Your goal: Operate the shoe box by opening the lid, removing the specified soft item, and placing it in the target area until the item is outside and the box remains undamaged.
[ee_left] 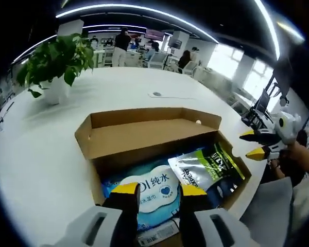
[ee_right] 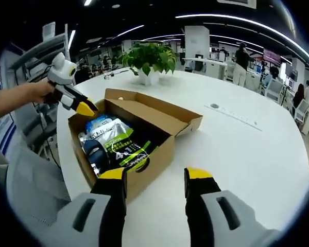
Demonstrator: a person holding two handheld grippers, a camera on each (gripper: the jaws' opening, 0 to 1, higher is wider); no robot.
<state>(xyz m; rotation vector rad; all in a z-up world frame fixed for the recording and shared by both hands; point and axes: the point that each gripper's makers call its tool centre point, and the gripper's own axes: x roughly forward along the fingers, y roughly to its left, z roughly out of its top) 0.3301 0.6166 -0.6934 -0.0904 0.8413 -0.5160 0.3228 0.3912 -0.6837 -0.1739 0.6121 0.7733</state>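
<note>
Cardboard shoe box [ee_left: 159,139] lying open, soft pack [ee_left: 149,193] waiting inside; left claw [ee_left: 158,189] hovering over box, right claw [ee_right: 155,174] beside box, both gaping empty.

Open office: white table [ee_left: 36,154], potted plant [ee_right: 149,59], bright windows [ee_left: 227,60].
</note>
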